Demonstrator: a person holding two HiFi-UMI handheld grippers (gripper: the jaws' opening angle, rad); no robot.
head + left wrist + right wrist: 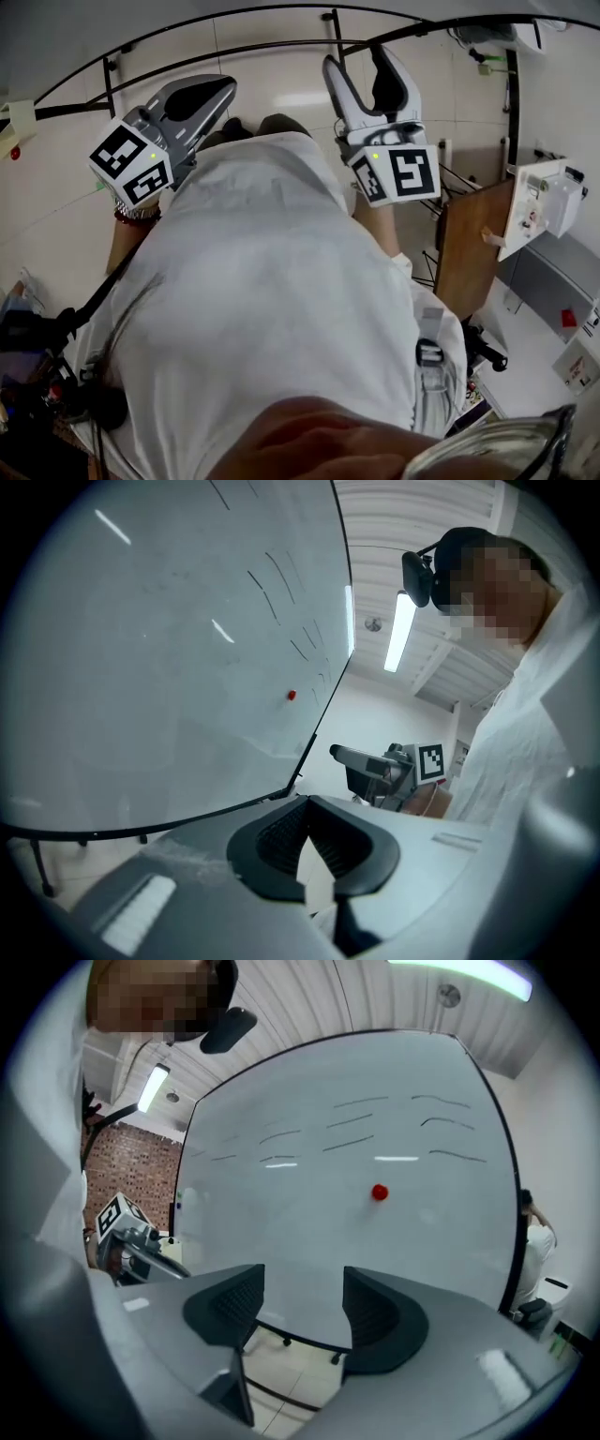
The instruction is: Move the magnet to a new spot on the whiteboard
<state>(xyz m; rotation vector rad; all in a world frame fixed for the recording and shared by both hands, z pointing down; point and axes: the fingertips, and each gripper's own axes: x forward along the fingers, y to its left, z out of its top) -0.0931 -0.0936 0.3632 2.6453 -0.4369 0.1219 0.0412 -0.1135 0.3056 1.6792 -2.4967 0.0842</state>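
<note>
A small red magnet (379, 1192) sticks to the whiteboard (375, 1101), right of its middle and below some faint pen strokes. My right gripper (303, 1283) points at the board from a distance. It is open, with nothing between its dark pads. The left gripper view shows the same magnet (291, 696) near the board's right edge (323, 696). My left gripper (309, 803) is held off to the board's side, and its pads meet at the tips. In the head view both grippers, left (220, 89) and right (356, 61), are raised in front of the white shirt.
The whiteboard stands on a black frame with castors (286, 1340). A brick wall (131, 1162) lies to the left of it. A brown wooden panel (473, 244) and a white box (544, 202) are at my right. Cables and gear (37, 375) lie at my lower left.
</note>
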